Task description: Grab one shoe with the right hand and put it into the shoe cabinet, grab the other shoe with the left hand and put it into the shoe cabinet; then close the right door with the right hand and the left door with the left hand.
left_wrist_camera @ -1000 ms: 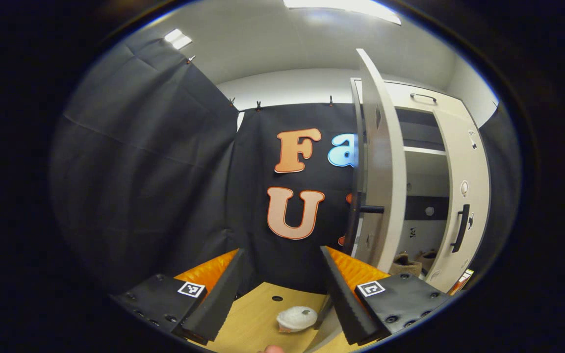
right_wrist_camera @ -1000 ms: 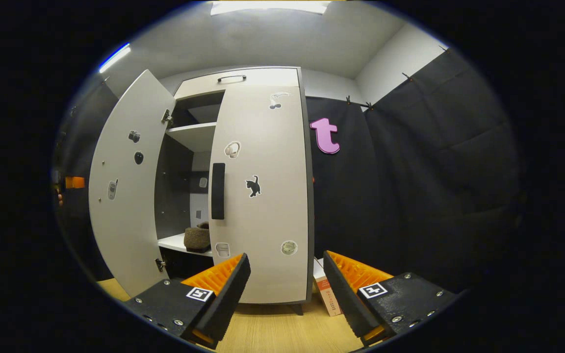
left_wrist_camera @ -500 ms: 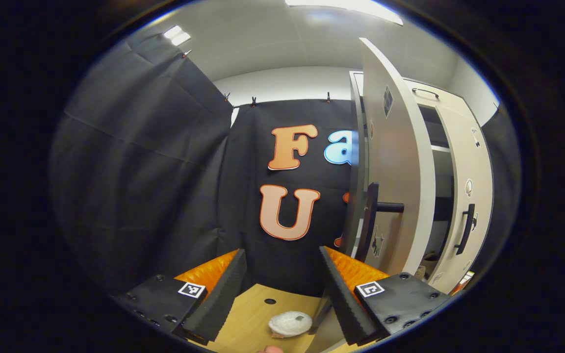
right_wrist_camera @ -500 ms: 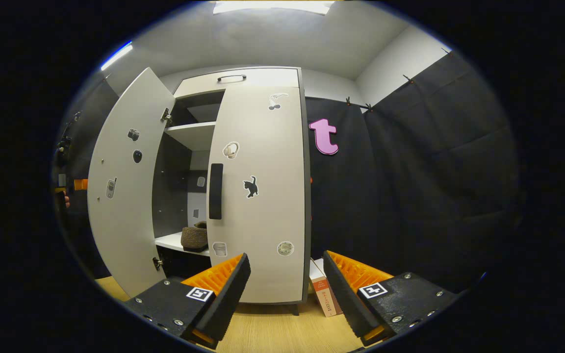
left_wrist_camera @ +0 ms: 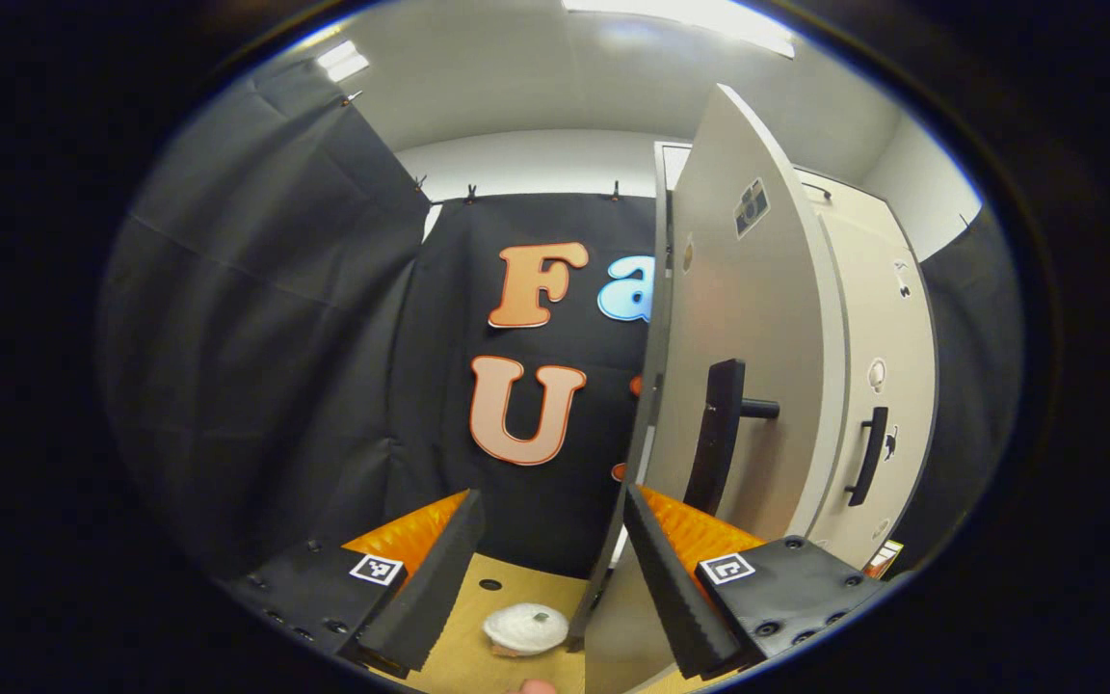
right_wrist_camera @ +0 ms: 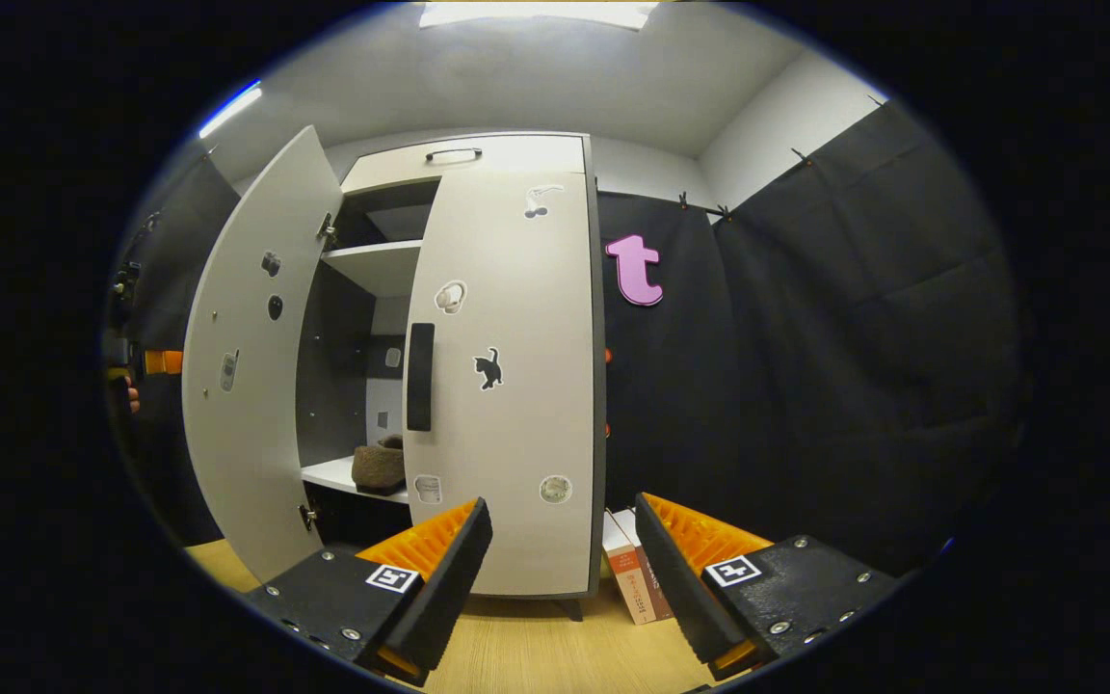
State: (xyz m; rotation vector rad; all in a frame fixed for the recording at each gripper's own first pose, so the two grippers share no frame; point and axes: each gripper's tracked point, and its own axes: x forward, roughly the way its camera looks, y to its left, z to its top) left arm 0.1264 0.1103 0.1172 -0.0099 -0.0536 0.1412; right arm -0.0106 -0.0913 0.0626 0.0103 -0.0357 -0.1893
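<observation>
Inside the cabinet (right_wrist_camera: 478,154), on the low shelf (right_wrist_camera: 329,473), a brown shoe (right_wrist_camera: 379,465) sat tucked behind the right door (right_wrist_camera: 507,386); whether its pair lay beside it, you couldn't tell, because that door hid the rest of the shelf. So the shoes looked dealt with, at least the one you could see. The right door stood flush against the cabinet front, closed as far as the right gripper view showed. What was left, by my reading, was the left door (left_wrist_camera: 757,318): it hung partly open, swung out from its hinges, with a dark gap between it and the right door.

Your left gripper (left_wrist_camera: 545,569) had its fingers spread wide and held nothing. Its right finger (left_wrist_camera: 661,569) sat right at the outer face of the left door, below the black handle (left_wrist_camera: 714,434); it may have been pressing the panel, but contact wasn't clear. A white round thing (left_wrist_camera: 526,628) lay on the wooden floor (left_wrist_camera: 478,602) between the fingers.

Your right gripper (right_wrist_camera: 560,578) was spread open too, empty, hanging well back from the cabinet and aimed at the closed door's lower edge, with some books (right_wrist_camera: 627,573) standing just beside the cabinet.
</observation>
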